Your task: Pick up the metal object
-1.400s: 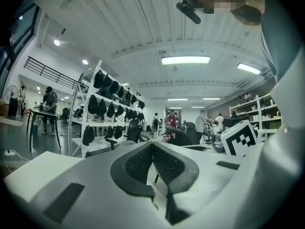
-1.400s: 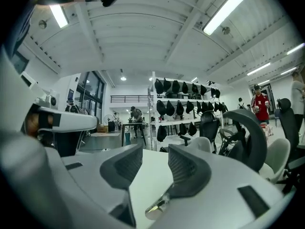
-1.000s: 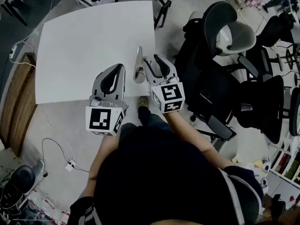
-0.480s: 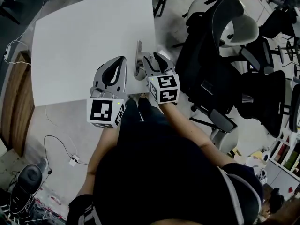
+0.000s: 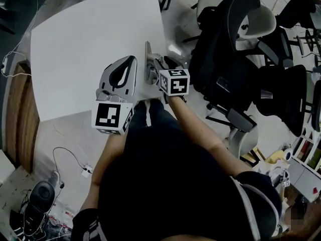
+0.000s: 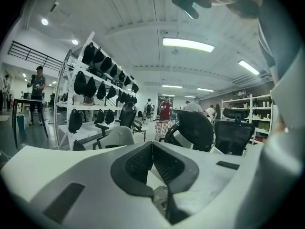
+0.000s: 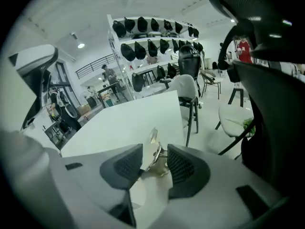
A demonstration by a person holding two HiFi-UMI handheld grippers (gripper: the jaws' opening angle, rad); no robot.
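A slim shiny metal object (image 5: 148, 63) stands nearly on end at the white table's (image 5: 85, 34) near right corner. My right gripper (image 5: 156, 66) is shut on its lower part. In the right gripper view the metal object (image 7: 154, 148) sits between the two dark ribbed pads (image 7: 182, 165) of the right gripper (image 7: 155, 162), its curved end sticking out over the table (image 7: 128, 120). My left gripper (image 5: 129, 60) hovers just left of it over the table's near edge. The left gripper (image 6: 152, 145) is shut with nothing in it, and its view looks out across the room.
Several black office chairs (image 5: 235, 49) crowd the floor right of the table. A wooden panel (image 5: 17, 109) lies to the left, with cables (image 5: 70, 154) on the floor near it. Racks of bags (image 6: 95, 87) and people stand far off.
My right gripper has drawn forward over the table corner and tipped more upright, still holding the metal object. The left gripper has hardly moved. The head view has shifted slightly.
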